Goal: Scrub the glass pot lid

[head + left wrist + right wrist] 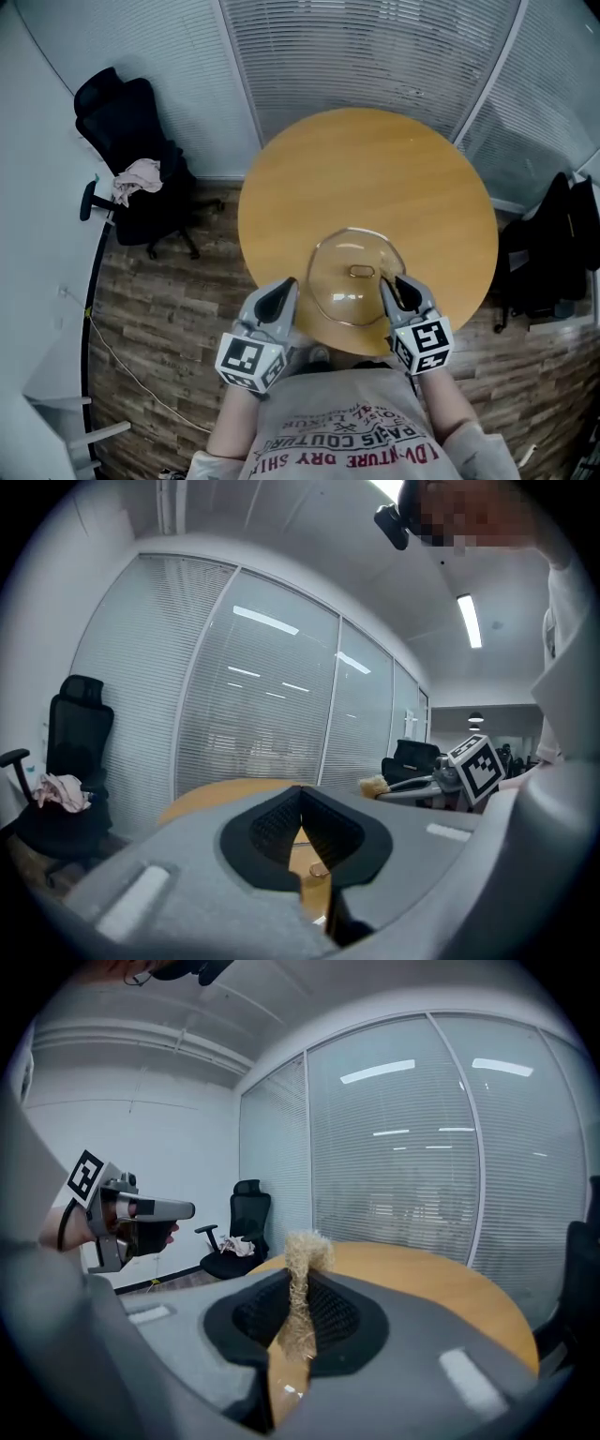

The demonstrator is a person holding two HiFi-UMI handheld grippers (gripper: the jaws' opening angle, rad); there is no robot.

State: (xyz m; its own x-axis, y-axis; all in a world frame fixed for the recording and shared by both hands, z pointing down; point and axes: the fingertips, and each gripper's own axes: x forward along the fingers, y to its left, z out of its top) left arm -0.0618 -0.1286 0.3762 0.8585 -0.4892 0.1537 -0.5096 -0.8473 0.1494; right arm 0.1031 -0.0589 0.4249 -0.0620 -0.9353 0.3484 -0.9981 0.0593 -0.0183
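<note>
left tongs point(300, 799) pinched together, empty; right tongs point(394, 283) clamp a fibrous scrubber point(305, 1251) near glass lid point(339, 292).

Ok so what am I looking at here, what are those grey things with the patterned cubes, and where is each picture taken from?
No robot here: a person holds a two-jaw gripper in each hand; the cubes are part of them. One picture looks down from a camera on the person's head; the other two come from cameras riding on each gripper. On the round wooden table lies a glass pot lid. The left gripper is shut and empty, by the lid's left side. The right gripper pinches a tan fibre scrubber.
</note>
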